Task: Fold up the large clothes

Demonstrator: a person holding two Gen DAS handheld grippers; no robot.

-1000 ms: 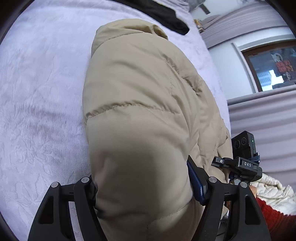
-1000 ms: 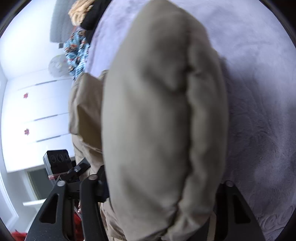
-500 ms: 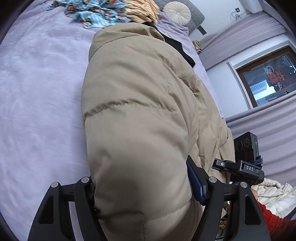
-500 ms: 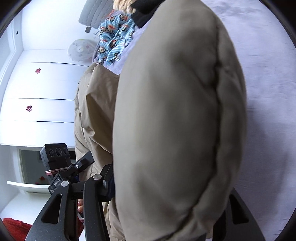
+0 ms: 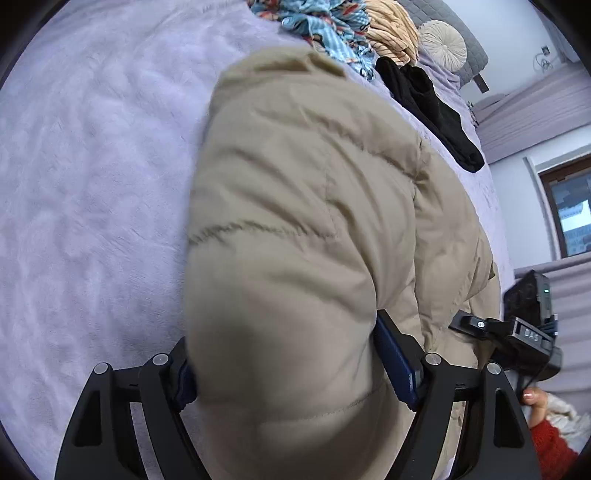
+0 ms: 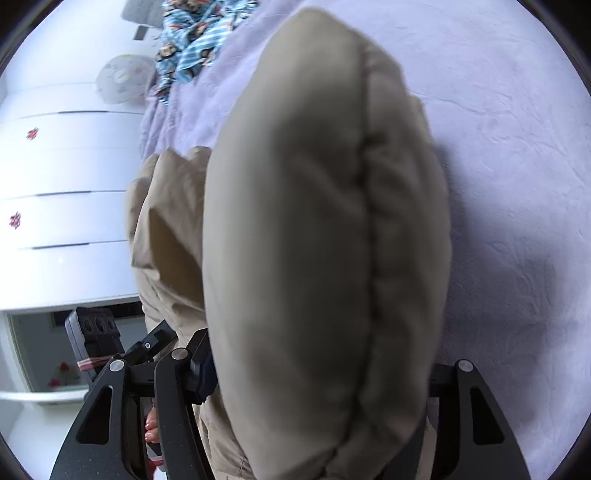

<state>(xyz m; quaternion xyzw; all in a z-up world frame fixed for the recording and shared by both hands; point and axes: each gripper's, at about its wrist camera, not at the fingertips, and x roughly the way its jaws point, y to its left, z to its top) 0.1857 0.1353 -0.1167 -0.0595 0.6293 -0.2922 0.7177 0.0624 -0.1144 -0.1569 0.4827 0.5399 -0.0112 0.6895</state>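
lilac bedspread, white drawers, perhaps a window

white letters "DAS" on the black mount of the other gripper, no other readable text

The beige padded jacket is of smooth, matt woven cloth with stitched quilting seams, and it looks soft and puffy. The lilac bed cover under it is a plush cloth with a short, slightly crushed pile. The left gripper has black matt plastic arms with small shiny metal screws and dark blue pads; the right gripper is of the same black plastic. At the far side lie a thin blue patterned cloth and a black matt garment.
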